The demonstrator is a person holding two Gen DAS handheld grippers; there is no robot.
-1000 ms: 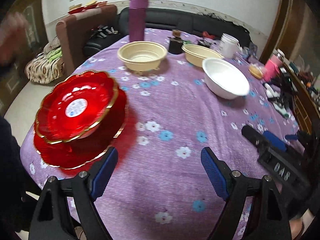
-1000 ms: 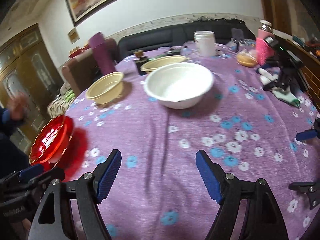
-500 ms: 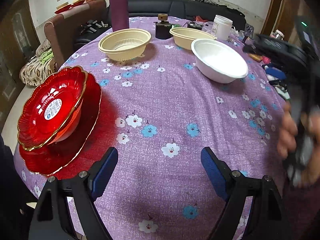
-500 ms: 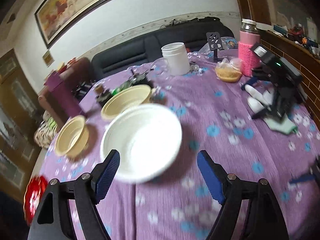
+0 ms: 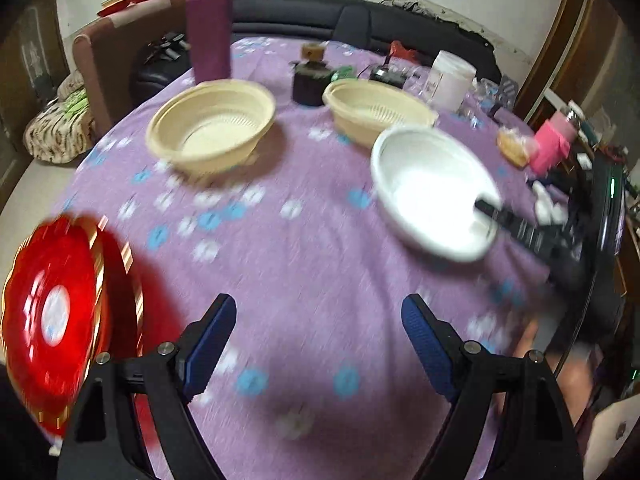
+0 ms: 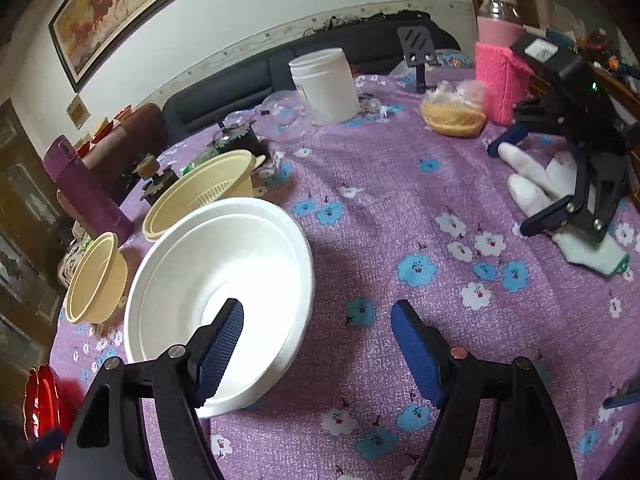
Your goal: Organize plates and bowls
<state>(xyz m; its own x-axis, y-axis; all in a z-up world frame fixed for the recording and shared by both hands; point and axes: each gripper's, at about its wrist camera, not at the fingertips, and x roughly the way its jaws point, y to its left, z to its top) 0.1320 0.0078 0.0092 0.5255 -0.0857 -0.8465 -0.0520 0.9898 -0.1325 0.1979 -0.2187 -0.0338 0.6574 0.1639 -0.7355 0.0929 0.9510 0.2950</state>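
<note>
Right claw [image 6: 316, 344] wide, straddling white bowl [image 6: 224, 280] rim, closing

We can read no text anywhere. The round white sticker [image 5: 55, 312] in the red plate [image 5: 52, 312] is smeared by blur, and the label on the white jar [image 5: 448, 80] shows only faint marks (too small to make out).

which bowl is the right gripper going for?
The white bowl: the right gripper straddles its near rim, one finger inside. Both beige bowls sit farther back.
</note>
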